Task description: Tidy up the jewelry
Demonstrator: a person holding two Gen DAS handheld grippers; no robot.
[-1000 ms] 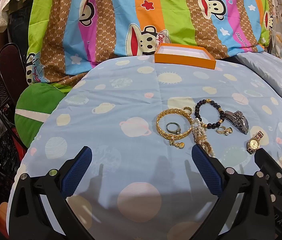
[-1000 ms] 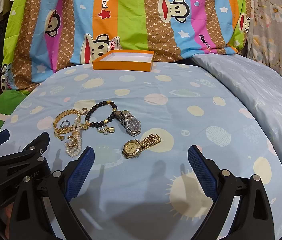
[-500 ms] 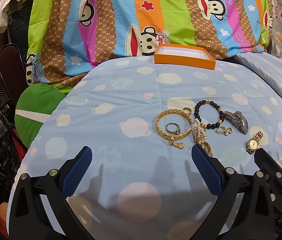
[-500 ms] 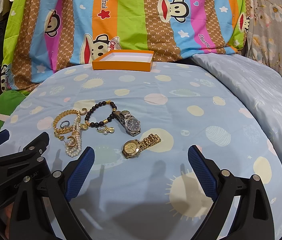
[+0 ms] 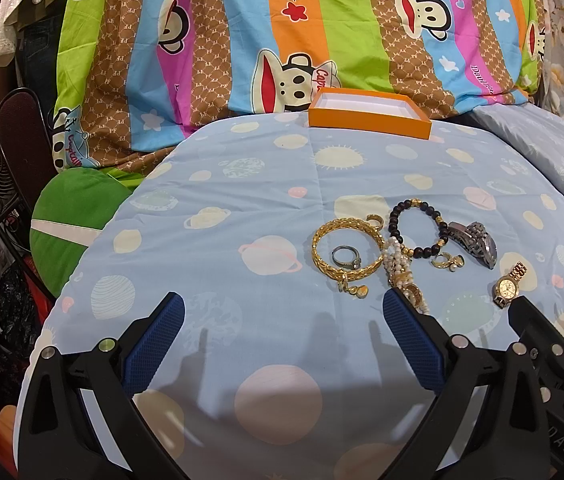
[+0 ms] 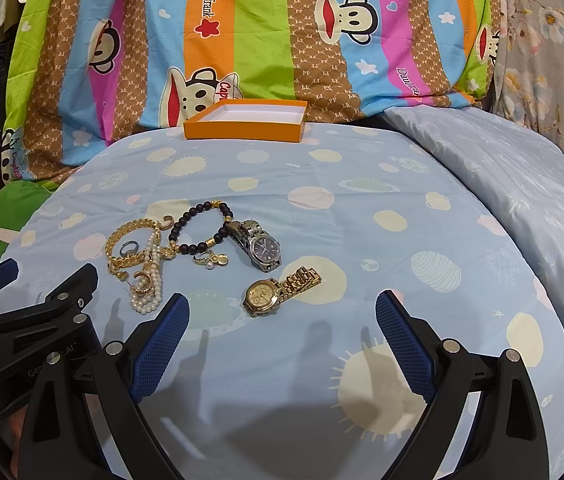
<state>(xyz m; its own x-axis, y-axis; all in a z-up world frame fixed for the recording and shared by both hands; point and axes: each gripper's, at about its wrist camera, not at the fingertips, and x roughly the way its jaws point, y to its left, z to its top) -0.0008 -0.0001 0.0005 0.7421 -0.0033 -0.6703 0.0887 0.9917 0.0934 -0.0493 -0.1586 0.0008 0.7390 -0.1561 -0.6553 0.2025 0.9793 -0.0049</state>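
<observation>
The jewelry pile point(image 6: 201, 252) lies mid-bed point(image 6: 362, 208), with bare sheet to its right; the orange box point(image 6: 245, 122) sits at the far edge. Left tongs point(image 5: 282, 344) and right tongs point(image 6: 282, 344) hover side by side, both spread wide, gripping nothing.

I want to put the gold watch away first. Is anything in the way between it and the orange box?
Nothing visible is. The gold watch lies apart from the other jewelry, and only bare blue bedspread runs from it up to the orange box. The open right gripper has a free path to it too.
</observation>
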